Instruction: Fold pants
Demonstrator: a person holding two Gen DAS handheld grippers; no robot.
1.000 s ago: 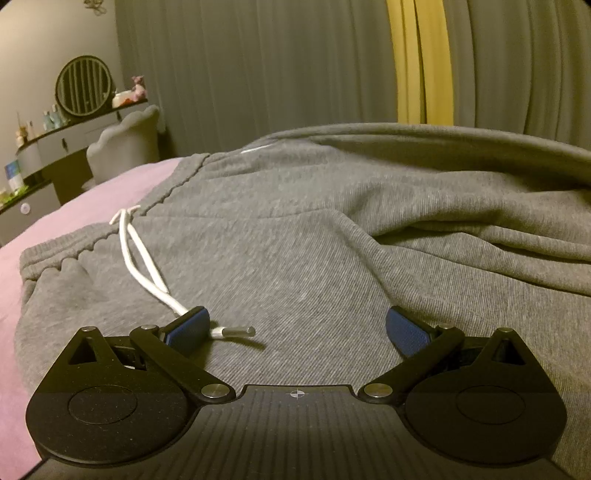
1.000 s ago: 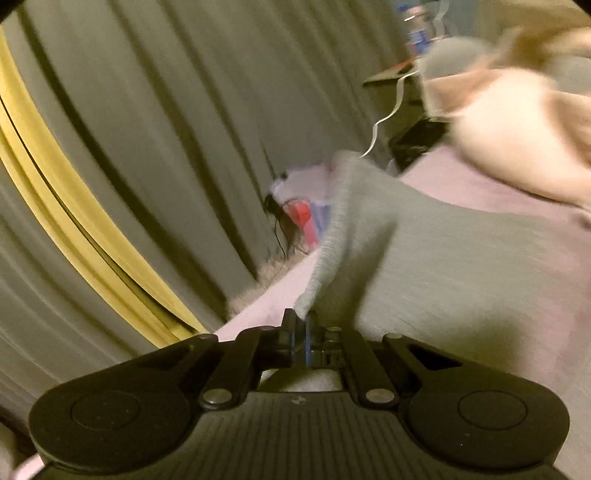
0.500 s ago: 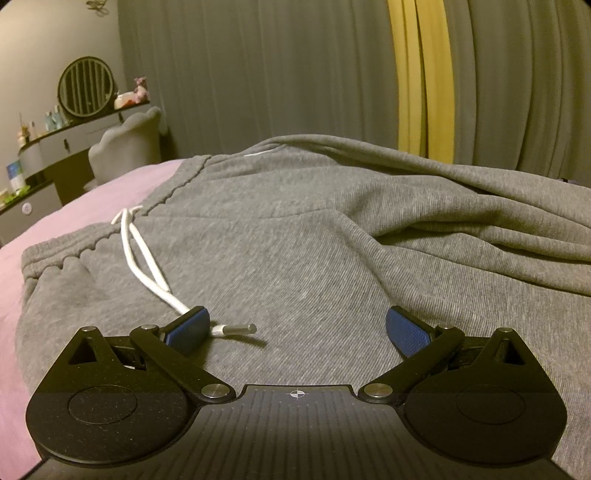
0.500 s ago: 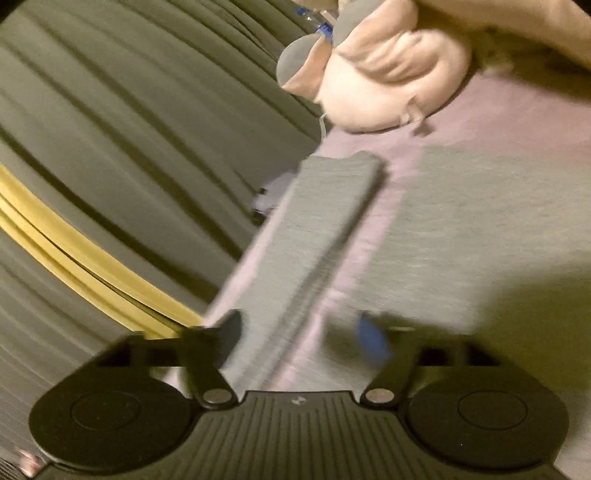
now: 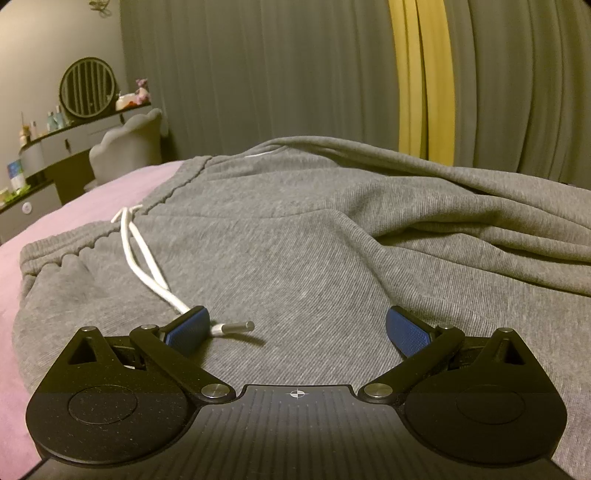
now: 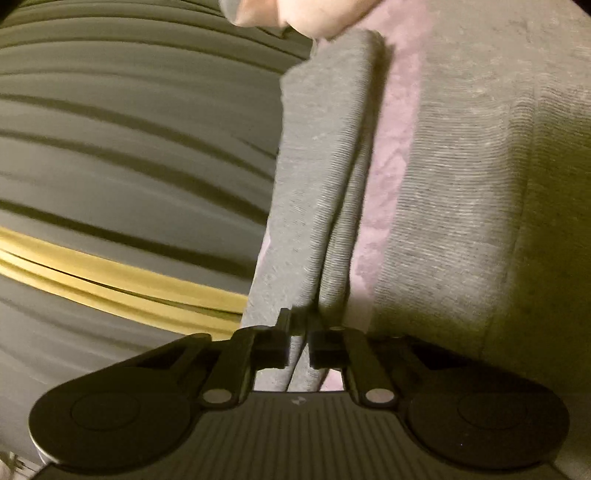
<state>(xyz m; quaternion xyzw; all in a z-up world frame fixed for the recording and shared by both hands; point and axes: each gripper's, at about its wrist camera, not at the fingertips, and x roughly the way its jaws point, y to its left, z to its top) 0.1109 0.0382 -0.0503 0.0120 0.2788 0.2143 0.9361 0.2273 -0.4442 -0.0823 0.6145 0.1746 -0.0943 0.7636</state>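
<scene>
Grey sweatpants (image 5: pixel 314 236) lie spread on a pink bed (image 5: pixel 74 218), waistband at the left with a white drawstring (image 5: pixel 147 266) trailing toward me. My left gripper (image 5: pixel 297 328) is open and low over the pants' upper part; its left blue pad (image 5: pixel 188 328) sits beside the drawstring's metal tip. In the right wrist view, my right gripper (image 6: pixel 299 343) is shut on a folded strip of one grey pant leg (image 6: pixel 317 177). The other leg (image 6: pixel 480 184) lies flat to the right.
Grey curtains with a yellow stripe (image 5: pixel 421 81) hang behind the bed. A vanity with a round mirror (image 5: pixel 86 86) and a grey chair (image 5: pixel 125 147) stand at far left. A pale pink plush object (image 6: pixel 295 14) lies past the leg's end.
My right gripper opened half a second ago and has now shut on the pant leg at a new spot, swinging toward the bed. The left gripper has stayed open and almost still.
</scene>
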